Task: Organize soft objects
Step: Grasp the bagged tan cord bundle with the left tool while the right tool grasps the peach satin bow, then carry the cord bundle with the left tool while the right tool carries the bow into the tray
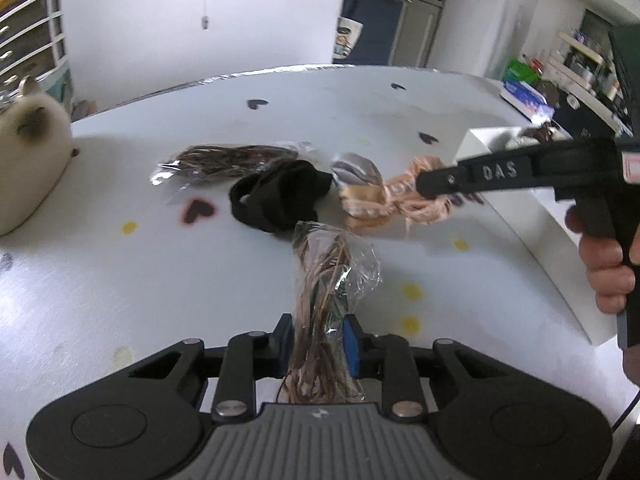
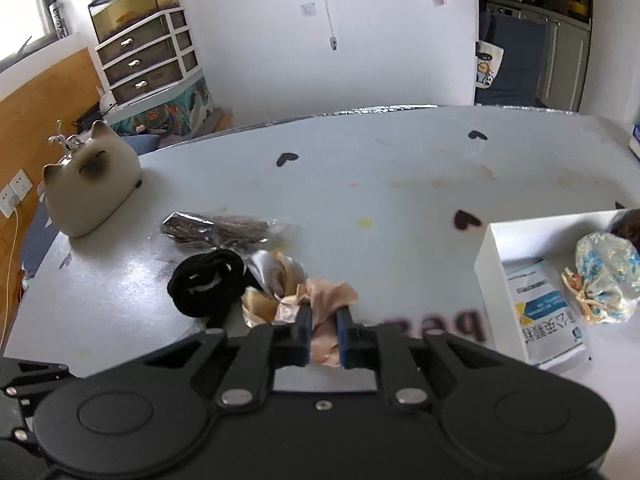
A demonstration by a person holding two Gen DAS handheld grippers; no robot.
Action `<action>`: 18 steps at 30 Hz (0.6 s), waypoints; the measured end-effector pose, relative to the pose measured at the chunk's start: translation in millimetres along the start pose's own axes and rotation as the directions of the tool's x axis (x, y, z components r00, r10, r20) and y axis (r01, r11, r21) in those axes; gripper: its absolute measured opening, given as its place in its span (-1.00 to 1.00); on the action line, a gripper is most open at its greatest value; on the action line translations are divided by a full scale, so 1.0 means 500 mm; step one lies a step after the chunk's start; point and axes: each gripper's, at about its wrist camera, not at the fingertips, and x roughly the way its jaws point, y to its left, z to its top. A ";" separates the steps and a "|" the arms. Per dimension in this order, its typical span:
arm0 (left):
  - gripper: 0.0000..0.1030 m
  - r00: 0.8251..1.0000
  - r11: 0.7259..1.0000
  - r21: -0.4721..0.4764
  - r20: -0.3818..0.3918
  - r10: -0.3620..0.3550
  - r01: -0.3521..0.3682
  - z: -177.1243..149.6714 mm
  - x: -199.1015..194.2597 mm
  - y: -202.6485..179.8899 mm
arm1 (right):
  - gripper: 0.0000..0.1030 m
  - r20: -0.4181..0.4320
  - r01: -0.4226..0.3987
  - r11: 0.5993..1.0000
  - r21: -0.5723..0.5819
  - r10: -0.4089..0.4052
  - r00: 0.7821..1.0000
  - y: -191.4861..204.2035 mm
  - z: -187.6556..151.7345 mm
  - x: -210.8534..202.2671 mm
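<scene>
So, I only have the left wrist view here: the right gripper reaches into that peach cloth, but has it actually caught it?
Observer: Yes. In the right wrist view the right gripper is shut on a fold of the peach cloth.
Operator: And what is inside the white box? It is blurred for me.
Observer: A white and blue printed packet and a floral pouch.
Operator: Anything behind the cat figure?
Observer: A set of drawers with a fish tank on top.
</scene>
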 end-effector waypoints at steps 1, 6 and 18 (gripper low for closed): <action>-0.48 1.000 1.000 -0.008 0.006 0.005 -0.005 0.000 -0.004 0.001 | -0.74 -0.001 -0.004 1.000 0.003 0.004 1.000 -0.001 -0.001 -0.003; -0.48 0.999 0.999 -0.050 0.043 0.023 -0.021 -0.001 -0.036 0.009 | -0.31 0.005 -0.024 0.999 0.046 0.024 1.000 -0.006 -0.004 -0.011; -0.48 0.997 0.991 -0.120 0.045 0.059 -0.054 -0.016 -0.060 0.032 | 0.89 -0.073 0.014 0.984 0.177 -0.001 0.997 0.011 0.003 0.066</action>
